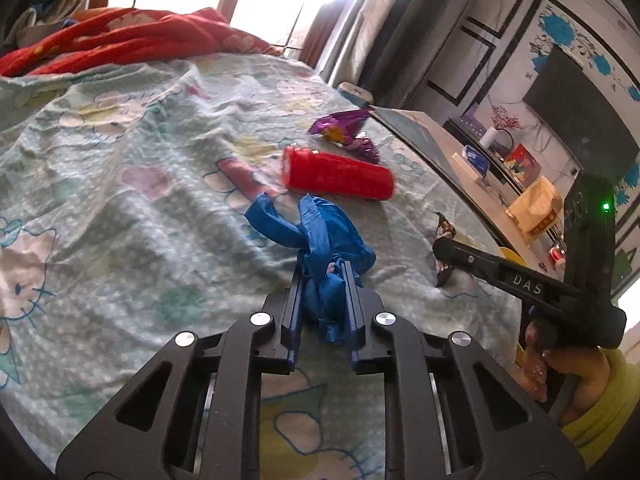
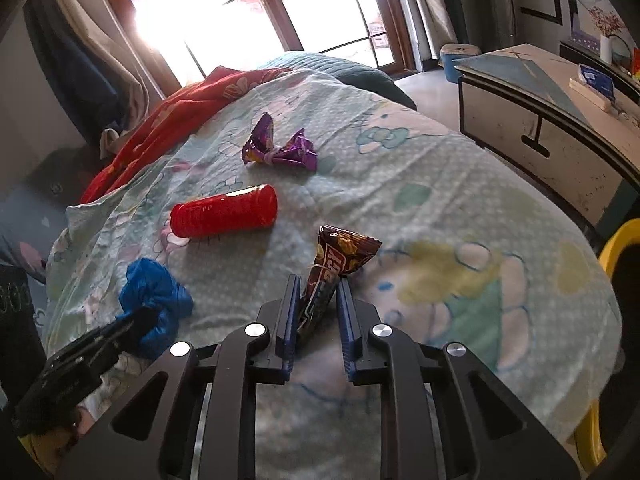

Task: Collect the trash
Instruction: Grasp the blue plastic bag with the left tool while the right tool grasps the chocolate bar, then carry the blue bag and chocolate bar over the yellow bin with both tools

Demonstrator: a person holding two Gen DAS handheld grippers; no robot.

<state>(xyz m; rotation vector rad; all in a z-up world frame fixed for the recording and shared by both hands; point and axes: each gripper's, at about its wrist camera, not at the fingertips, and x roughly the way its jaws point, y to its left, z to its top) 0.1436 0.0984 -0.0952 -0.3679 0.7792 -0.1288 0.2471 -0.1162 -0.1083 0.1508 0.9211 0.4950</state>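
Now | writing: "DAS" on right gripper (image 1: 440,248) arm | left gripper (image 1: 322,280) nearly closed, clamping blue bag (image 1: 320,236) on bedsheet (image 1: 120,200) | red tube (image 2: 224,216), purple wrapper (image 2: 280,148) beyond | right gripper pinching brown wrapper (image 2: 336,264) between its fingers

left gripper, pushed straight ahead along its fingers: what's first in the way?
Left gripper is already shut on the blue plastic bag. Beyond it, the red canister likely comes first, though depth is unclear.

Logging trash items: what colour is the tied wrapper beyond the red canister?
Purple, with a small yellow-orange patch: the tied wrapper shows best in the right wrist view.
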